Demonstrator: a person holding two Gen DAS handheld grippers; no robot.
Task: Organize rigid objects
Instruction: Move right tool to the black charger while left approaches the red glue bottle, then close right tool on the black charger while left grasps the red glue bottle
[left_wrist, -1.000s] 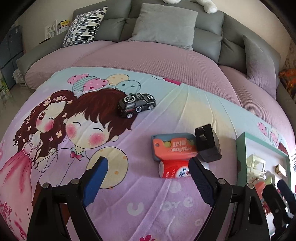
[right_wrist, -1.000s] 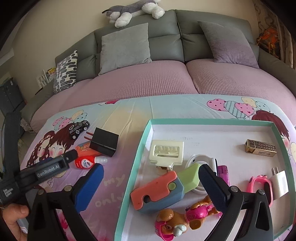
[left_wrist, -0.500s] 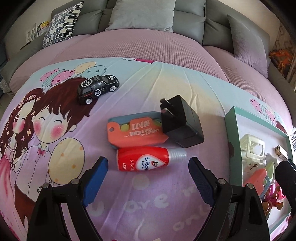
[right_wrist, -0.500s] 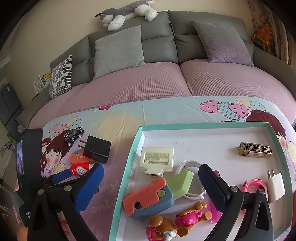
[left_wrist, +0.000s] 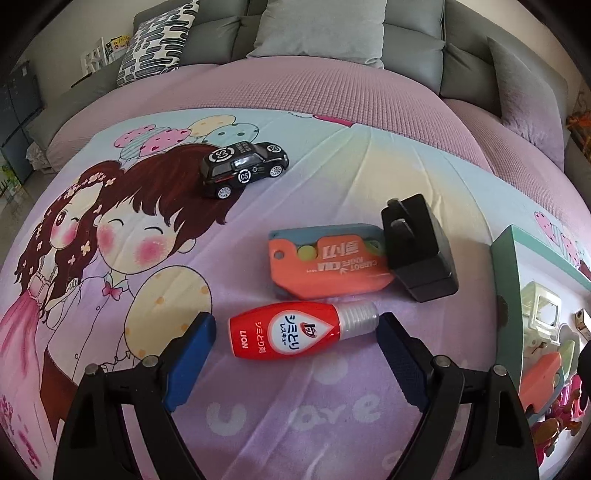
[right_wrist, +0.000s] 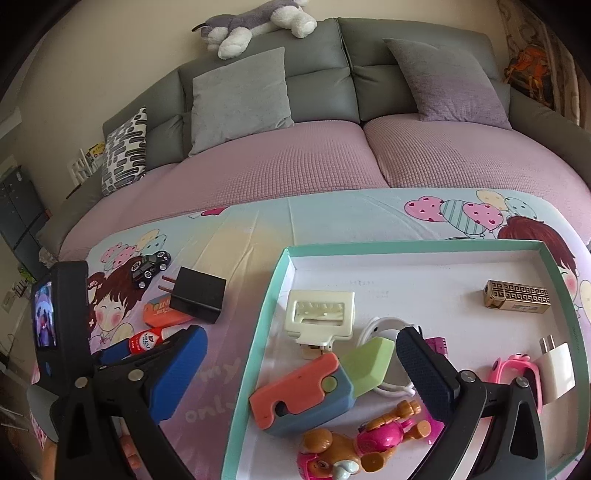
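A red bottle (left_wrist: 295, 328) with a clear cap lies on its side on the cartoon-print sheet. My left gripper (left_wrist: 295, 322) is open around it, one blue pad off each end and neither touching. Just beyond the bottle lie an orange toy knife (left_wrist: 328, 266) and a black charger (left_wrist: 417, 251), with a black toy car (left_wrist: 243, 168) farther back. My right gripper (right_wrist: 301, 334) is open and empty, hanging over the left rim of the teal tray (right_wrist: 406, 245). In the right wrist view the left gripper's body (right_wrist: 66, 332) stands at the left.
The tray holds a cream clip (right_wrist: 319, 314), an orange-and-blue toy (right_wrist: 306, 391), a gold lighter (right_wrist: 517, 295), a white plug (right_wrist: 557, 365), a pink watch (right_wrist: 513, 369) and puppy figures (right_wrist: 354, 443). Grey cushions line the back of the pink sofa.
My left gripper has come down and forward towards the red bottle, which now lies between its open fingers. The right gripper has stayed over the tray's edge.
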